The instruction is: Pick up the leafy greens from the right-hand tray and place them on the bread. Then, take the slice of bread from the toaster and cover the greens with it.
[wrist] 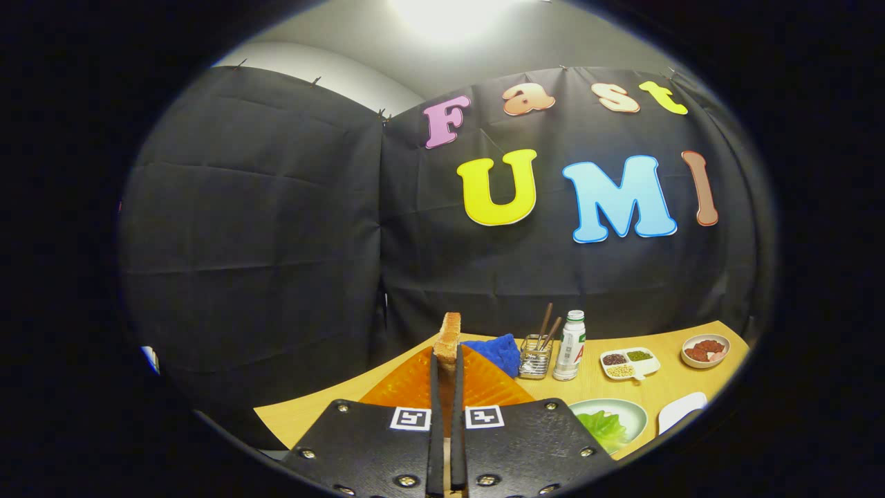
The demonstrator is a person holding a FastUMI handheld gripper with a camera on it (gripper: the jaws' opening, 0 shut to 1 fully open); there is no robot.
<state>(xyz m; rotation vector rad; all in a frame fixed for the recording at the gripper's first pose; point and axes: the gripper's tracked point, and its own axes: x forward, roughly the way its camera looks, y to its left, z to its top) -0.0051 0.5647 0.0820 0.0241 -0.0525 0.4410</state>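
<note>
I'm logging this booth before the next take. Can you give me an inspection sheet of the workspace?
Surface: light wooden table with an orange ribbed mat.
Job's things: toasted slice of bread, upright between the fingers; green leafy greens on a pale green round plate.
Clutter: blue cloth, wire holder with sticks, white bottle, white divided dish of grains, small bowl of red pieces.
Claw: shut on the bread.
Cables: nothing seen.
Surroundings: black cloth wall.
</note>
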